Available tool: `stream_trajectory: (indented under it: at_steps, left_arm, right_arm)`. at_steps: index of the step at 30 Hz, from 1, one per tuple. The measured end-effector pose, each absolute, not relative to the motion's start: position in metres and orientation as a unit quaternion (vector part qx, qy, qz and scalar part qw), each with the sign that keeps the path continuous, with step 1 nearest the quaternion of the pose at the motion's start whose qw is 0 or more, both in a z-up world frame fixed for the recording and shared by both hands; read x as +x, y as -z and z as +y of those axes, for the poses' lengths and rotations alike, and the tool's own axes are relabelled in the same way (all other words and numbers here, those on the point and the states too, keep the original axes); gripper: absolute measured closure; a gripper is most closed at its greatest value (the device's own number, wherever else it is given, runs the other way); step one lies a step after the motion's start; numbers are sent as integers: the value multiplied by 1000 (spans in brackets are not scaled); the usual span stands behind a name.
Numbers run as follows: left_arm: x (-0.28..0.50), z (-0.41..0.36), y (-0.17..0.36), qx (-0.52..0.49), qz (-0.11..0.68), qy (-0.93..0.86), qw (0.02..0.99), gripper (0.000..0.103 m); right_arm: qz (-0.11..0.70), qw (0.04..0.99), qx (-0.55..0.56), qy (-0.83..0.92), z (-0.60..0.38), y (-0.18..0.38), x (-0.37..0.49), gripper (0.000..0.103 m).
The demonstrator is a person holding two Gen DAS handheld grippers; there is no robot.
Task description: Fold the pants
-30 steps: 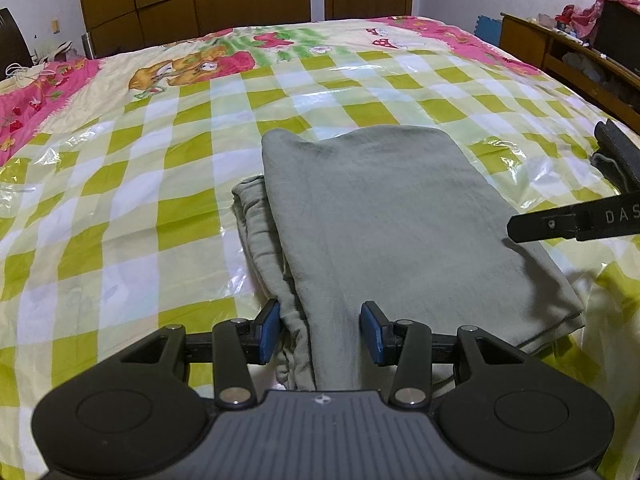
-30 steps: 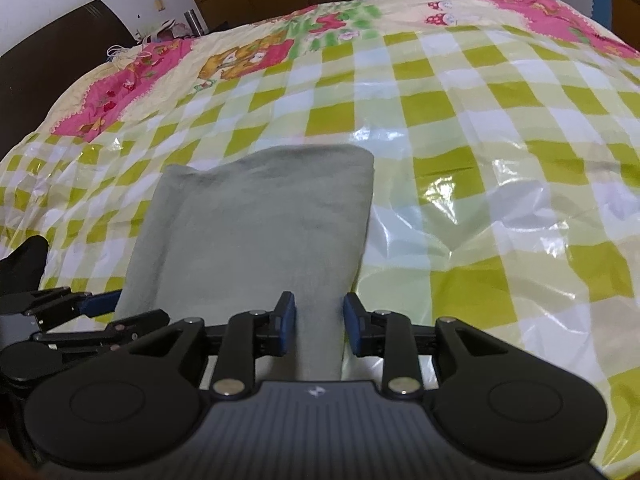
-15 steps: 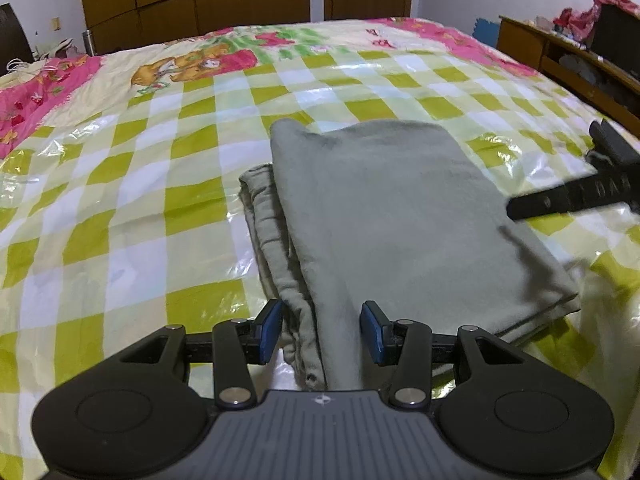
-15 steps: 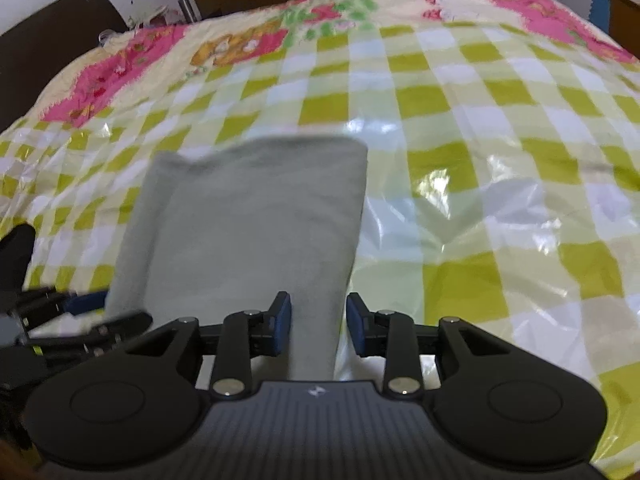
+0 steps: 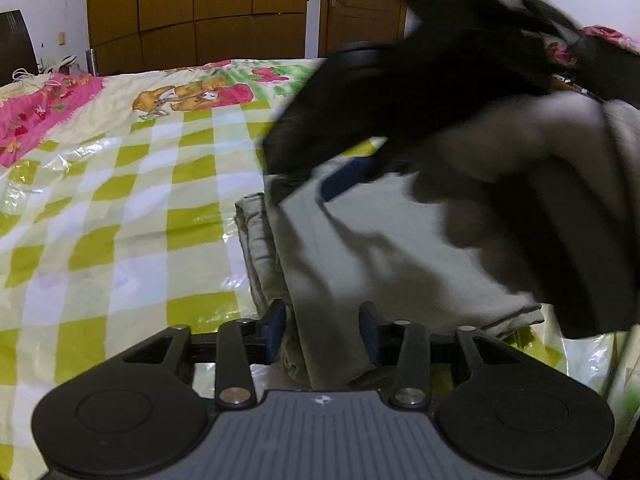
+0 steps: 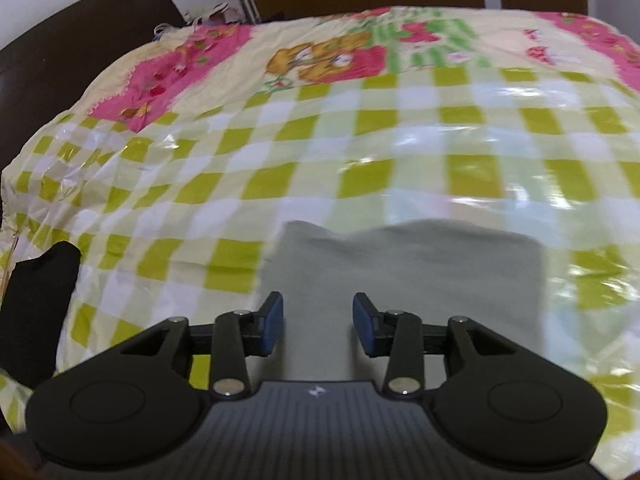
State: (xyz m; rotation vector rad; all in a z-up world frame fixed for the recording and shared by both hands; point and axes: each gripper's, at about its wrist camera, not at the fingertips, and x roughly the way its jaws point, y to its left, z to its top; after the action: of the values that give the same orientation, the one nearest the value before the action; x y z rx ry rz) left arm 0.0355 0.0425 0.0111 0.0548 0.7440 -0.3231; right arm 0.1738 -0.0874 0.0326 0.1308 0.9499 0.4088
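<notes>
Folded pants [image 5: 384, 264] on bed [image 5: 132, 216], wardrobe [image 5: 196, 12] behind bed

1. My left gripper [image 5: 322, 334] wears matt black plastic with blue rubbery pads.
2. The grey-green folded cloth pants [image 6: 416, 264] look soft and matt.
3. The green-checked bed cover [image 6: 360, 140] shines under glossy, crinkled plastic film.
4. The brown wooden wardrobe [image 5: 196, 12] looks smooth.

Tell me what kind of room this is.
Most likely a bedroom in a home. A bed with a checked cartoon-print cover fills both views, a wooden wardrobe lines the far wall beside a door, and folded grey pants lie on the bed.
</notes>
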Motion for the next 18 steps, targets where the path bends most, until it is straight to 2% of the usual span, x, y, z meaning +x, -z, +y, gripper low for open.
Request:
stream_trajectory:
  at_steps: [3, 4, 5, 6, 18]
  left_arm:
    - [34, 44, -8, 31, 362, 158, 918, 65]
    - [34, 45, -8, 30, 361, 159, 919, 66]
    - [33, 47, -9, 24, 360, 161, 919, 68]
    - [32, 49, -9, 19, 359, 162, 919, 69]
    - [25, 58, -7, -11, 359, 152, 921, 73]
  right_arm:
    - [467, 866, 35, -178, -66, -22, 185, 66]
    - [468, 866, 26, -172, -62, -19, 188, 73]
    - [469, 866, 23, -172, -62, -17, 188, 94]
    - [472, 864, 28, -173, -62, -17, 189, 98]
    - [428, 873, 83, -220, -75, -57, 166, 99]
